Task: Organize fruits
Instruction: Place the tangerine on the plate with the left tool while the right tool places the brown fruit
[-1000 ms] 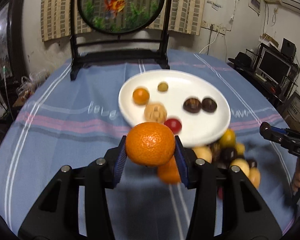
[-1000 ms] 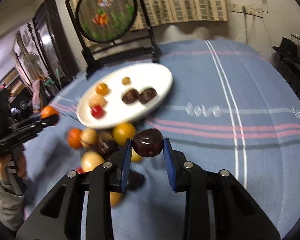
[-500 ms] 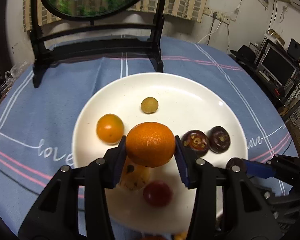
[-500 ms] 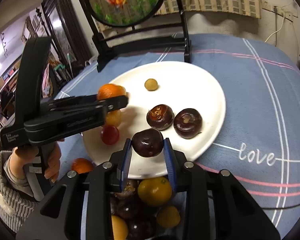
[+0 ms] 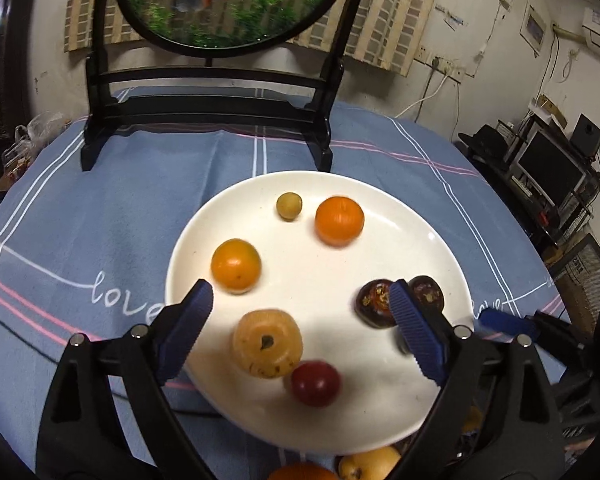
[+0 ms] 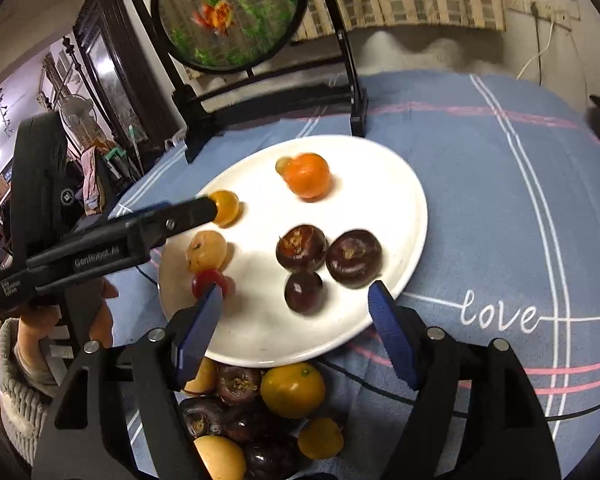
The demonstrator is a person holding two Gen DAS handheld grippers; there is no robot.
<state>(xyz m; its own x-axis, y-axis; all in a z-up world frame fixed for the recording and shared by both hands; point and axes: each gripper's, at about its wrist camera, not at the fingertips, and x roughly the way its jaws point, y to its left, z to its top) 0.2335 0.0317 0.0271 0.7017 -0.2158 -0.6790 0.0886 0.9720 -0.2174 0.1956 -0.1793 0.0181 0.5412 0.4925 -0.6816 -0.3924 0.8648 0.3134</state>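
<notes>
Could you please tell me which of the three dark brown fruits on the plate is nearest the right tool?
The smallest, smooth dark fruit at the plate's near edge. It lies just beyond the open right tool, in front of the two larger ones.

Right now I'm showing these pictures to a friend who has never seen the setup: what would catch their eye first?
Probably the white plate in the middle of the blue tablecloth, dotted with fruit: a bright orange mandarin toward its far side and three dark brown water chestnuts clustered near its right edge. Behind it stands a round goldfish screen in a black frame. A heap of unsorted fruit lies on the cloth just in front of the plate.
</notes>
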